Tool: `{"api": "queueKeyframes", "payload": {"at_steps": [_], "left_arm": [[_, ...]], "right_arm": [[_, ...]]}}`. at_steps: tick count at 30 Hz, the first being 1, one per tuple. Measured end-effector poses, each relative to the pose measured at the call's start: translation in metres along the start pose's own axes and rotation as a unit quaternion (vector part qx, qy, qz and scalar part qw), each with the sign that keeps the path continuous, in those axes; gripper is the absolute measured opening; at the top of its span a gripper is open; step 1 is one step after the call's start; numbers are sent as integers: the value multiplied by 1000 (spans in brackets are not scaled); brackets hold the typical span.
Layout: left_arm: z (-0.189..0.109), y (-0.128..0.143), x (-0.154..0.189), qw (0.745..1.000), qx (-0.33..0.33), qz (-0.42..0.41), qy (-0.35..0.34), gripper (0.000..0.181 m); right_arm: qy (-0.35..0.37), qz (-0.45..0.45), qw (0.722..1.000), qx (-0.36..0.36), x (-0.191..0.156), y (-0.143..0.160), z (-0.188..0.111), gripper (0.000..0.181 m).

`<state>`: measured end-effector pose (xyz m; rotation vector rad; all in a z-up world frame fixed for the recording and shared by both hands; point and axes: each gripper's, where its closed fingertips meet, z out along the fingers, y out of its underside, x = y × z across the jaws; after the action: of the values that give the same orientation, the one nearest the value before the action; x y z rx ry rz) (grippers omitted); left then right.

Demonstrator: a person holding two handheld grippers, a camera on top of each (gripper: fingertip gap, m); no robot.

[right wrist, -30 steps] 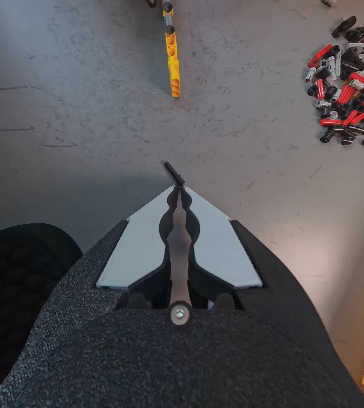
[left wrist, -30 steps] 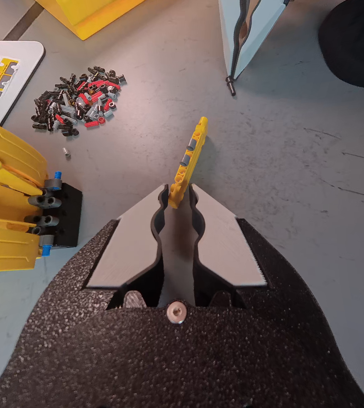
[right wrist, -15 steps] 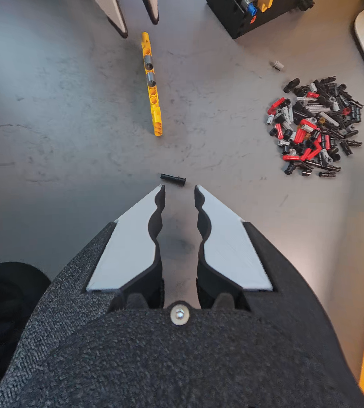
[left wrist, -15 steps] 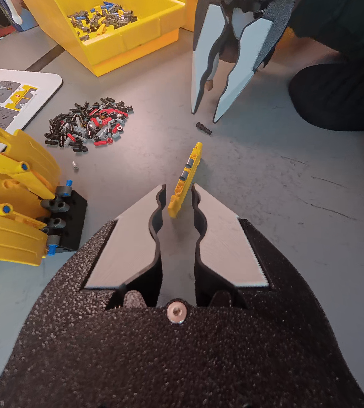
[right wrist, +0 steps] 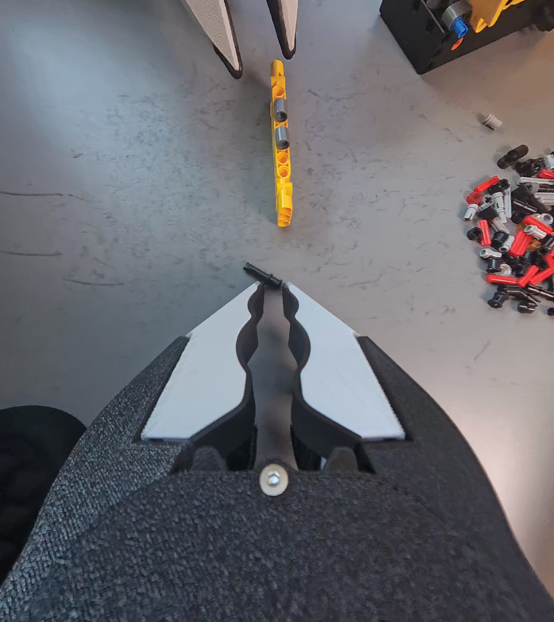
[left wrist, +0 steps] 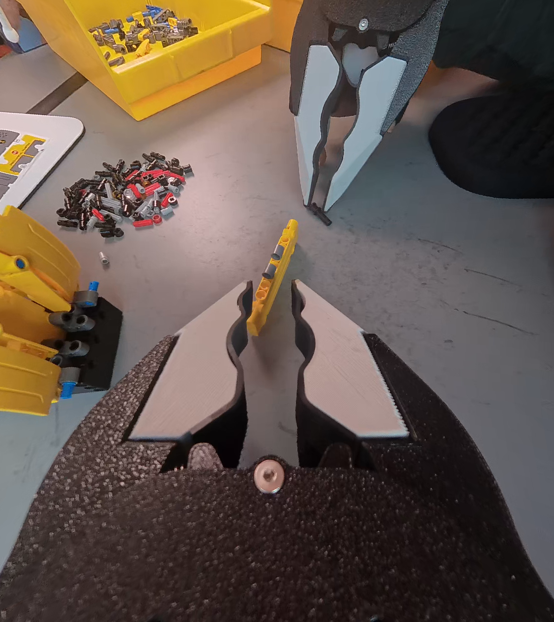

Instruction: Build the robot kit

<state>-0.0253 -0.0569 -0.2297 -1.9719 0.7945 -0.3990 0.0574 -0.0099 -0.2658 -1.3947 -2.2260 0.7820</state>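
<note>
Claws [left wrist: 270, 286] [right wrist: 272, 286] parted beside beam [left wrist: 273, 277], pin [right wrist: 262, 276].

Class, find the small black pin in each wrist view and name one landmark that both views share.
Left wrist view: black pin lies upper centre, at the tips of the right tongs.
Right wrist view: pin lies centre, just before the same tongs' tips.
Shared landmark: the yellow beam on the grey table.

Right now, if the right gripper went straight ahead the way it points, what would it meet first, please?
The right gripper, slightly open, would probably meet the small black pin lying just off its fingertips. The yellow beam lies farther along the same line, though depth is hard to judge.
</note>
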Motion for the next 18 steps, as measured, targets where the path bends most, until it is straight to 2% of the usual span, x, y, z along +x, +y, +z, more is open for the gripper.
{"api": "queueKeyframes", "payload": {"at_steps": [4, 6, 8, 11, 14, 18], "left_arm": [[0, -1, 2, 1000, 2, 1, 4, 22], [0, -2, 4, 1000, 5, 3, 8, 22], [0, -4, 7, 1000, 8, 4, 12, 21], [1, -8, 14, 1000, 14, 3, 26, 20], [4, -14, 27, 998, 29, -18, 59, 20], [2, -38, 42, 986, 81, -89, 118, 21]], "right_arm": [[-3, 5, 1000, 10, 1, -1, 1, 22], [-13, 7, 1000, 13, -1, -2, 2, 21], [-25, 0, 1000, 6, -6, -2, 2, 10], [-36, -17, 999, 6, -14, -3, 1, 9], [-16, -33, 997, 75, -16, -29, -5, 10], [70, -95, 981, 154, -16, -74, -25, 10]]}}
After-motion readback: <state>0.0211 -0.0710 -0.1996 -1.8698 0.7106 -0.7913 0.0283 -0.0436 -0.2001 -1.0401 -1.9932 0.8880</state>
